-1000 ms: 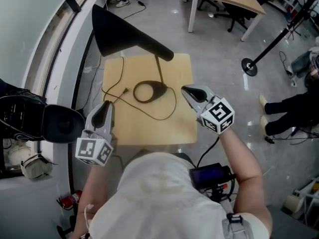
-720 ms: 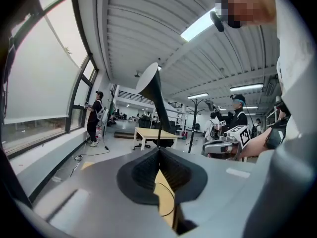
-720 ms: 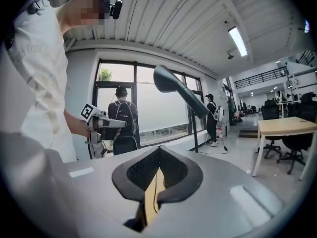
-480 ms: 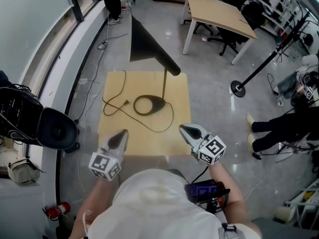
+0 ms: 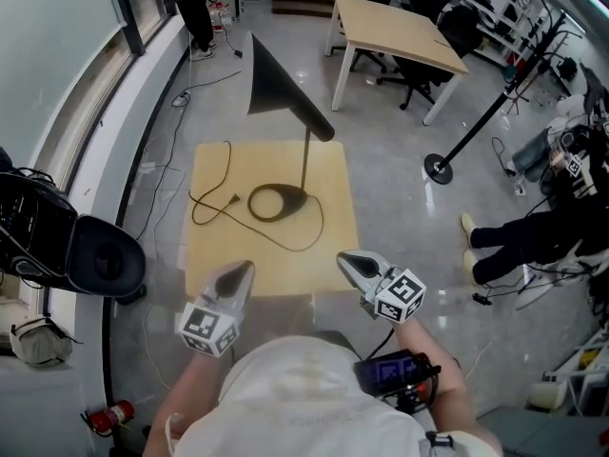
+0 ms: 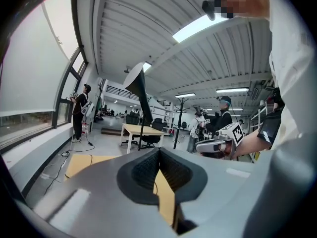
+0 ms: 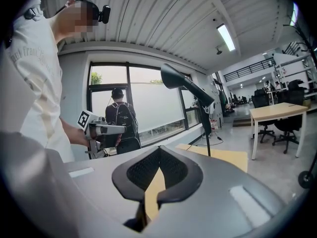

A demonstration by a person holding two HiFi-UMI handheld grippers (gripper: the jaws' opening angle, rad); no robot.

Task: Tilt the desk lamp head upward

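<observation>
Black is the desk lamp [image 5: 295, 199], which stands on the far half of the pale wooden table [image 5: 214, 250]; its cone-shaped lamp head [image 5: 269, 79] sits on top of a thin stem, over the far edge of the table; its cord [image 5: 214, 201] lies curled on the table beside the round base; the left tool [image 5: 240, 270] and the right tool [image 5: 346, 259] are both closed, with nothing between the jaws; they hover at the near edge of the table, well apart from the lamp and from each other.
</observation>
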